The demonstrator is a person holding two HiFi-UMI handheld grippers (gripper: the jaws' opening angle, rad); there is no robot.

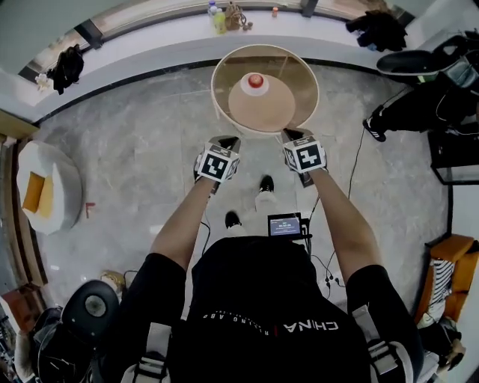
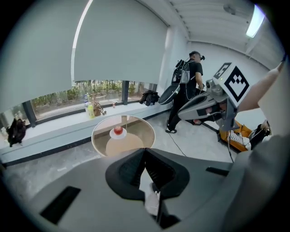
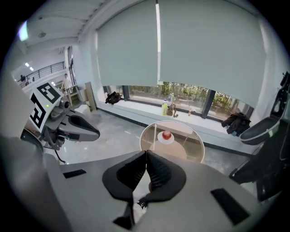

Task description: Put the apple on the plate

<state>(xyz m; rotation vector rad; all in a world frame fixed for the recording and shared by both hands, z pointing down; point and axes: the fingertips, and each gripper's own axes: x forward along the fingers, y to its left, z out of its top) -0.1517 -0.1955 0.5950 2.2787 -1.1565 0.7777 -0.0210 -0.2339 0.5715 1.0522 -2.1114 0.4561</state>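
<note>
I find the apple already on the plate on the worktop, left tool and right tool clenched empty; I judge only closer confirmation remains.

A round glass-topped desk stands at the upper centre of the frame. Directly on it, toward its far side, lies one small white plate bearing a red apple.

Ledge bottles: too small for you to identify. Orange furniture piece: cut off at the head view's right edge. Your legs: hidden under your torso; only shoes show.
</note>
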